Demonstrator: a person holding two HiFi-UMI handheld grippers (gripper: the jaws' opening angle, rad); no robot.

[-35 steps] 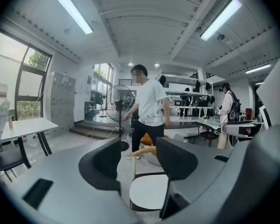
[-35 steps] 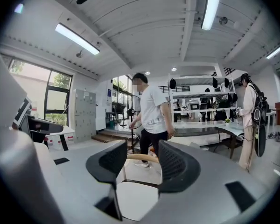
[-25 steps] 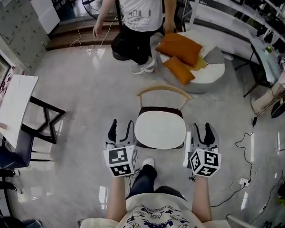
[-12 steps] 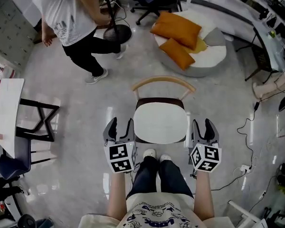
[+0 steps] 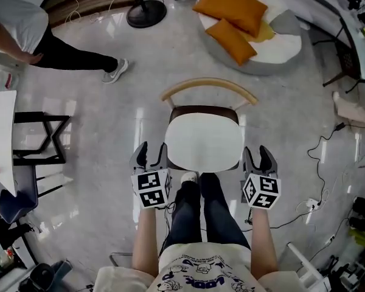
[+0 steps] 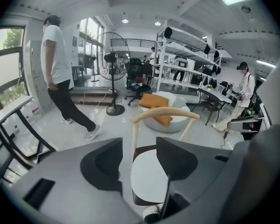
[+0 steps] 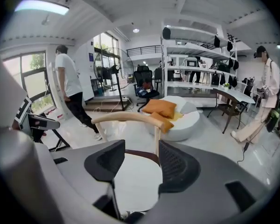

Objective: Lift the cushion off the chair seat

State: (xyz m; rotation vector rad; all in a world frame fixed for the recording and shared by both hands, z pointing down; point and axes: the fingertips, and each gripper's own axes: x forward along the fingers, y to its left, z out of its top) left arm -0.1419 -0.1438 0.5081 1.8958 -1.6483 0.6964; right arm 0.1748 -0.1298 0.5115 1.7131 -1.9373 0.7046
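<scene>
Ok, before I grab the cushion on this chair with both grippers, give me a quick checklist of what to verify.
1. Left hand-held gripper open and empty: ok.
2. Right hand-held gripper open and empty: ok.
3. Cushion lying flat on the chair, nothing on top: ok.
4. One gripper beside each front corner of the cushion: ok.
5. Jaws closed on the cushion's edges: not ok, neither gripper grips it.
6. Cushion free of ties to the seat: cannot tell.
</scene>
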